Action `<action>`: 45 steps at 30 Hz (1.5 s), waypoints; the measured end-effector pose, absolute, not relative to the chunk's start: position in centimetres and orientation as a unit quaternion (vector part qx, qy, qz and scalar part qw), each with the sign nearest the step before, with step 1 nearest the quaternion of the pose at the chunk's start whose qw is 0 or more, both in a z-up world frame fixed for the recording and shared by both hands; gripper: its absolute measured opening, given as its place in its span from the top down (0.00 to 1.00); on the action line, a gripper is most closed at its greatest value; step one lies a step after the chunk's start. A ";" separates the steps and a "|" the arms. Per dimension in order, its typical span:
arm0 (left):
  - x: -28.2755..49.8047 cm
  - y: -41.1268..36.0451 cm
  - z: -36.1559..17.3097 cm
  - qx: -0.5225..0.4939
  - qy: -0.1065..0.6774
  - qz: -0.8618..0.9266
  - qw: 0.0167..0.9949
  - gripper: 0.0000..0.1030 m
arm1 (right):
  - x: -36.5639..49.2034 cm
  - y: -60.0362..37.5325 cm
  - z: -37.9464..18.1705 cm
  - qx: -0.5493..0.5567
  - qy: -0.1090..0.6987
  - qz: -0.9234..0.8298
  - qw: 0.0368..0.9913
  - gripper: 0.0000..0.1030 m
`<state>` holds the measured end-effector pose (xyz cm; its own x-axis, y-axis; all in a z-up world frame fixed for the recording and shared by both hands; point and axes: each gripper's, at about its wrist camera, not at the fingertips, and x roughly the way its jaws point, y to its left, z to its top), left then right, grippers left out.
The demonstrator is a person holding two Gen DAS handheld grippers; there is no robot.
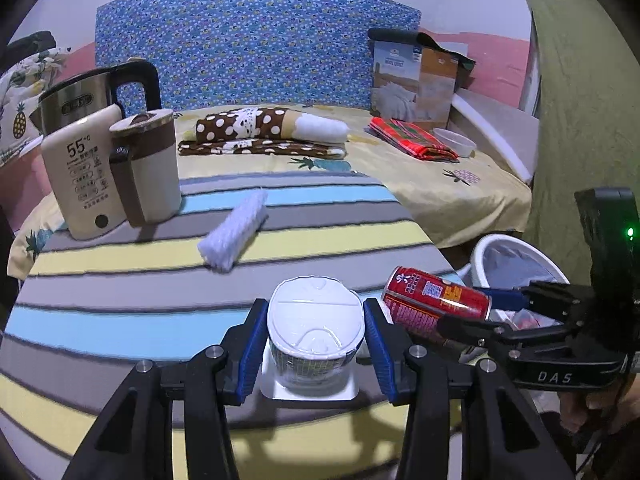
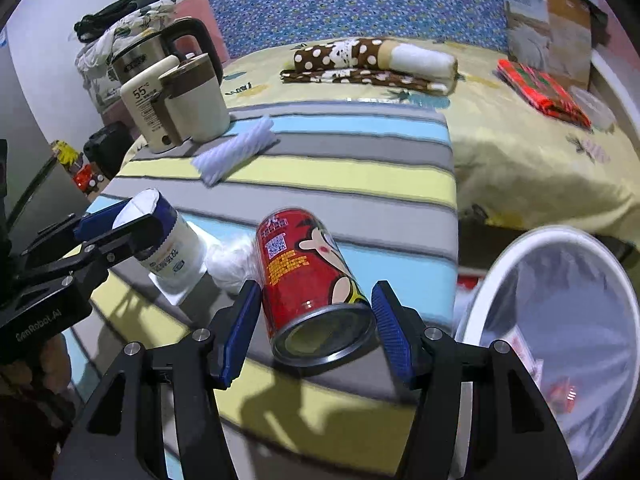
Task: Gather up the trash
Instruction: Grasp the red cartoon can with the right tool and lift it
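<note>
Cut off at the lower edge of both views: the black arms of each hand-held gripper. Left hand-held gripper (image 1: 316, 344), low centre of its view, clamped on a white lidded cup (image 1: 314, 320), its label hard to read. Right hand-held gripper (image 2: 316, 328), low centre, clamped on a tilted red can (image 2: 308, 276). White bin (image 2: 560, 320) blurred at lower right, contents indistinct. Farther up, striped table (image 1: 160, 280), fuzzy white roll (image 1: 234, 230), kettle (image 1: 96, 96).

Far left on striped cloth (image 1: 120, 280): steel kettle (image 1: 76, 100), cream warmer (image 1: 86, 176), brown-banded jug (image 1: 150, 168); white ribbed roll (image 1: 234, 232) nearer; polka-dot bundle (image 1: 264, 124), red plaid cloth (image 1: 412, 138) far right
</note>
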<state>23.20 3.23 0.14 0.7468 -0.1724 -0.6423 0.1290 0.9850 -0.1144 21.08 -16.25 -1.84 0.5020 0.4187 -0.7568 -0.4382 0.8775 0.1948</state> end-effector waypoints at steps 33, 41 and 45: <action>18.0 4.2 -2.3 -0.050 0.381 -0.073 0.920 0.45 | 16.0 -15.5 -4.1 -0.027 0.421 0.272 0.865 0.40; 17.7 4.7 -3.1 -0.057 0.384 -0.070 0.919 0.44 | 15.5 -16.0 -4.1 -0.008 0.414 0.273 0.868 0.40; 17.5 4.5 -3.1 -0.054 0.378 -0.069 0.921 0.52 | 15.0 -16.1 -3.5 -0.003 0.404 0.269 0.874 0.41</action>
<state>17.53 4.53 -3.07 0.7040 -0.1680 -0.6901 0.0864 0.9847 -0.1516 15.01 -16.12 -3.49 0.5279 0.4683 -0.7085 -0.4734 0.8549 0.2123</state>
